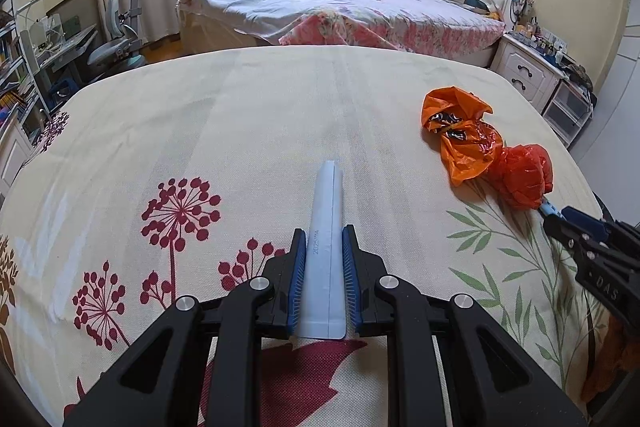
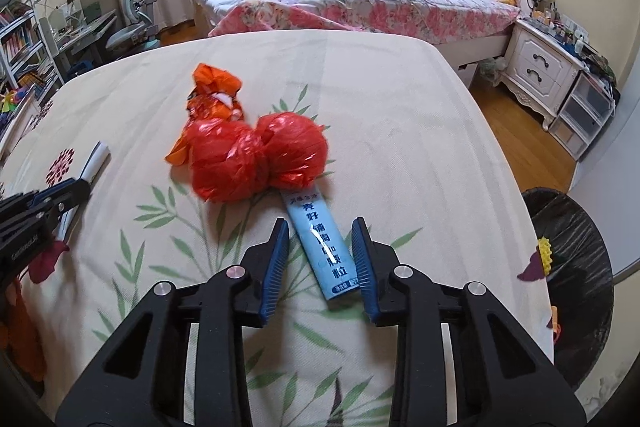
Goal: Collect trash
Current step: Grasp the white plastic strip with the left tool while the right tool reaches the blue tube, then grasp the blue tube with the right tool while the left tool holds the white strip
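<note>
Left wrist view: left gripper (image 1: 323, 247) clamped on pale blue sachet (image 1: 325, 251), pointing far across tablecloth (image 1: 260, 115). Orange bag (image 1: 460, 131) and red bag (image 1: 524, 179) far right.

Right wrist view: right gripper (image 2: 320, 251) spread wide, straddling light blue packet (image 2: 322, 247) flat on cloth, far end touching red bag (image 2: 256, 159). Black-lined bin (image 2: 576, 259) past right table edge.

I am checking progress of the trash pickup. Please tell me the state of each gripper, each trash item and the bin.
left gripper: shut on the pale sachet, low over the table.
pale sachet: gripped, lengthwise between the fingers.
right gripper: open, fingers either side of the blue sachet.
blue sachet: flat on the cloth, not gripped.
red bag: crumpled, on the table.
orange bag: crumpled, behind the red bag.
bin: open, black liner, beside the table.
</note>
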The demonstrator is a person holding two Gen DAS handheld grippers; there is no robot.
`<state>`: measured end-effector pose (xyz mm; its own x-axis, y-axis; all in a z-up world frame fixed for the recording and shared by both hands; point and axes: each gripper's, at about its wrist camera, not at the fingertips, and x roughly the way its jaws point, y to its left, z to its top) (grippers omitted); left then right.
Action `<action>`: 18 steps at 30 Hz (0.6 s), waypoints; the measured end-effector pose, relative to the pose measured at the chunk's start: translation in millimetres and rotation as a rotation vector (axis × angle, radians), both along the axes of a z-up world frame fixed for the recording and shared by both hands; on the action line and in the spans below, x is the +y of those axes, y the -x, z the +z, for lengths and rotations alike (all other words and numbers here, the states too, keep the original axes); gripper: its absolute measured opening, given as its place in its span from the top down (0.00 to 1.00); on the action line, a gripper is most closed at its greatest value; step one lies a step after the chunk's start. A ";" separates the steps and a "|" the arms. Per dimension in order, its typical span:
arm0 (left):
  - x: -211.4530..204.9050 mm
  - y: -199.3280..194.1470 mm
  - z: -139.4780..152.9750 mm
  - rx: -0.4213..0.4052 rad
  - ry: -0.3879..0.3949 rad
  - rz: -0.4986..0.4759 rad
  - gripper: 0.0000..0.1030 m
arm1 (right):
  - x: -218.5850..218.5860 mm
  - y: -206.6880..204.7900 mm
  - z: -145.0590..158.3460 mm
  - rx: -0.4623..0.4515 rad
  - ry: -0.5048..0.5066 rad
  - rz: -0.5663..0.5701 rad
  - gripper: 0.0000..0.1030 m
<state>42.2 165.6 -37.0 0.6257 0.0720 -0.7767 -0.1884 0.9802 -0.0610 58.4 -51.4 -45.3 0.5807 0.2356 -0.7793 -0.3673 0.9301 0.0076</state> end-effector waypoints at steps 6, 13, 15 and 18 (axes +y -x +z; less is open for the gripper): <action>0.1 0.1 -0.1 0.000 0.000 0.000 0.81 | 3.7 0.7 0.0 -0.001 -0.005 -0.005 0.68; 0.6 -0.4 0.1 0.000 0.002 0.000 0.81 | 9.6 -11.6 0.2 -0.006 0.009 -0.007 0.70; 0.8 -0.3 0.3 0.000 0.003 0.000 0.81 | 9.8 -10.6 0.3 -0.008 0.010 -0.005 0.78; 1.0 -0.3 -0.1 -0.001 0.003 0.000 0.81 | 6.2 -8.8 1.0 -0.004 0.000 -0.009 0.79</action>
